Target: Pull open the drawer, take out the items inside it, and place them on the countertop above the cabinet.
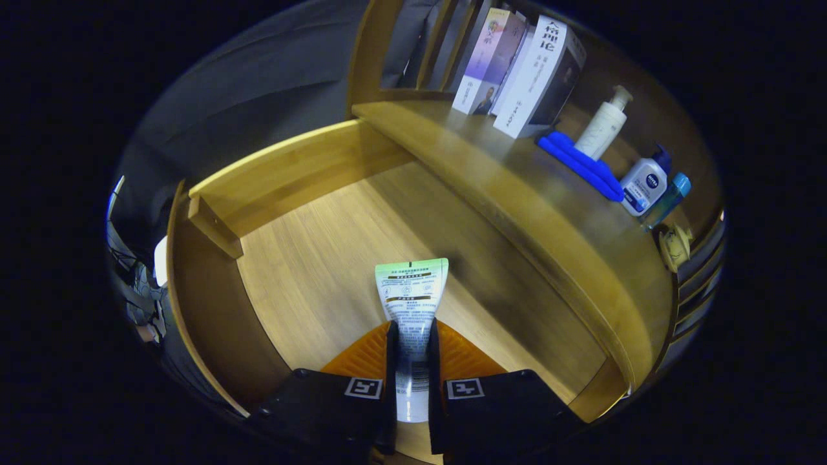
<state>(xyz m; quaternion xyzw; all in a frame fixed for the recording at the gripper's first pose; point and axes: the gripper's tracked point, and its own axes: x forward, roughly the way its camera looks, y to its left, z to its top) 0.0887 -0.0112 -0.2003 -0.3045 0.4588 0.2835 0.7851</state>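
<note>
Item: tube (411,303), soft squeeze type, printed. Held between the gripper (411,342) fingers, both pressing its flanks, crimped end pointing forward, cap end hidden low between them. It hangs over the open drawer (310,258), above the bare wooden floor near the front wall.

Drawer: pulled out, wooden, with no other item visible on the part of its floor that can be seen. Side wall and front wall stand up around the tube on the left and near sides.

Countertop (517,194): its rounded front edge runs just right of the tube and higher. Along its back edge stand books (517,71), a blue cloth (578,165), a white pump bottle (604,123), a second pump bottle (645,184) and a small teal bottle (672,197).

Step in hand, judged: carrying the tube to the countertop. Advice: raise it clear of the counter's lip before moving right, keep the squeeze moderate since the tube deforms, and set it down on the open front strip, well short of the bottles.
</note>
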